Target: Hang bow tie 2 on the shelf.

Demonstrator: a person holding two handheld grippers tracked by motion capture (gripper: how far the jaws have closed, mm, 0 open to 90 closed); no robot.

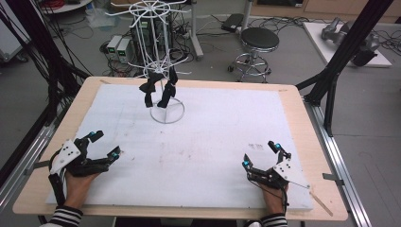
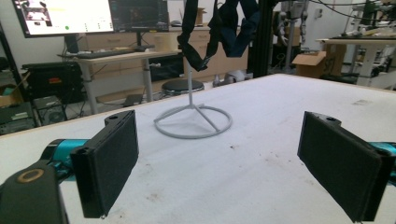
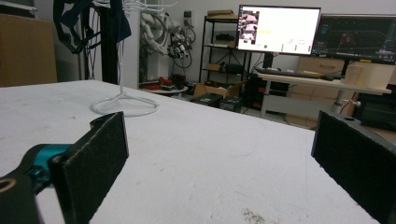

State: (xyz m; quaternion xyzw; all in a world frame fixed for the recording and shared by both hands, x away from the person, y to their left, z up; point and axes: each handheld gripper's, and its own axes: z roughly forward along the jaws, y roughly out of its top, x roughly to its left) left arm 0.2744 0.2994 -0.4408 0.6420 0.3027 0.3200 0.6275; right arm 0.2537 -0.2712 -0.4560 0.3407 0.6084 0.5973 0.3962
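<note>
A person seated at a white-covered table (image 1: 213, 156) rests a hand-held gripper at each near corner, both well apart from the white wire rack (image 1: 159, 61) standing toward the far edge. The left gripper (image 1: 101, 143) sits with its jaws spread wide and nothing between them; the left gripper view looks straight along the bare tabletop to the rack's ring base (image 2: 193, 121). The right gripper (image 1: 262, 154) is likewise spread and empty, its two black pads (image 3: 95, 161) framing open table. Dark fabric pieces (image 1: 158, 90), possibly straps or masks though too small to tell, hang from the rack's lower arms, draped beside its central stem above the ring base; from the left gripper they appear as dark loops (image 2: 219, 28) dangling at the top of the picture. Judging by the scene, the work has barely begun: the fabric remains on the rack, neither tool touches it, and nothing lies on the table surface. What appears left is the whole job, namely reaching forward, pinching a hanging piece and lifting it clear of its hook.
</note>
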